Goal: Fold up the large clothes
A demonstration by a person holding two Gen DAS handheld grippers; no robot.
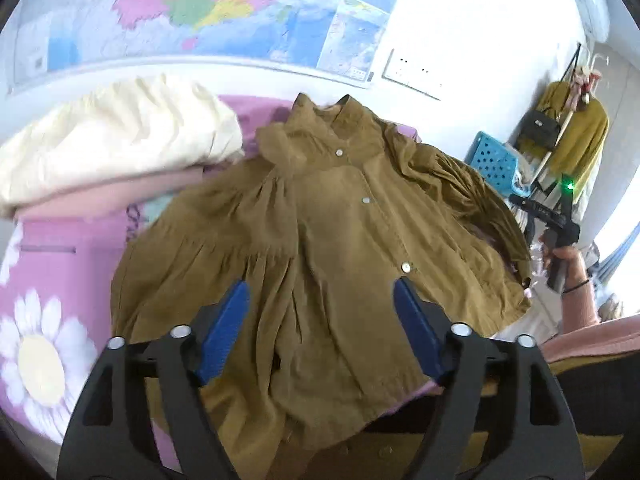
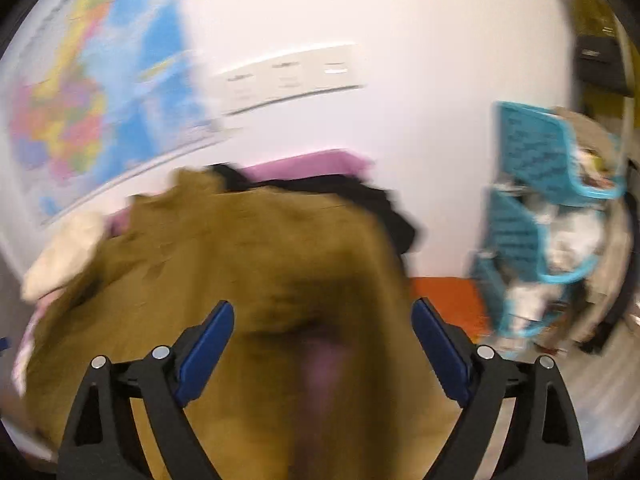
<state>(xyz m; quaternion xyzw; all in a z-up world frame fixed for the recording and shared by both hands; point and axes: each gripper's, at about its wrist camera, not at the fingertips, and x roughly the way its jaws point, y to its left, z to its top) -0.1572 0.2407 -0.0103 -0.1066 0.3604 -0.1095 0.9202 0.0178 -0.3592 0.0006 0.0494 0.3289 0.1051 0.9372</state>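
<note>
**Jacket laid out, both claws empty: take the first fold from the sleeves**

The bed, covered in a pink daisy-print sheet, carries an olive-brown snap-front jacket spread face up, collar toward the far wall and hem hanging off the near edge. A cream quilt is heaped at the far left, just beside the left sleeve. On the far wall hang a colourful map and a socket panel; to the right stand blue baskets and a clothes rack.

The left gripper hovers over the lower front with its blue pads wide apart and nothing between them. The right gripper is also spread and empty above the jacket's right part; its view is smeared by motion blur, so the exact cloth under it cannot be told.

The jacket is not yet folded, and the right sleeve lies bunched and rumpled. A good start is probably to pinch each sleeve near its cuff, pull it flat, then carry it across the front so the snaps stay on a straight line. Grip one layer only, and keep the dangling hem from dragging the body off the bed.
</note>
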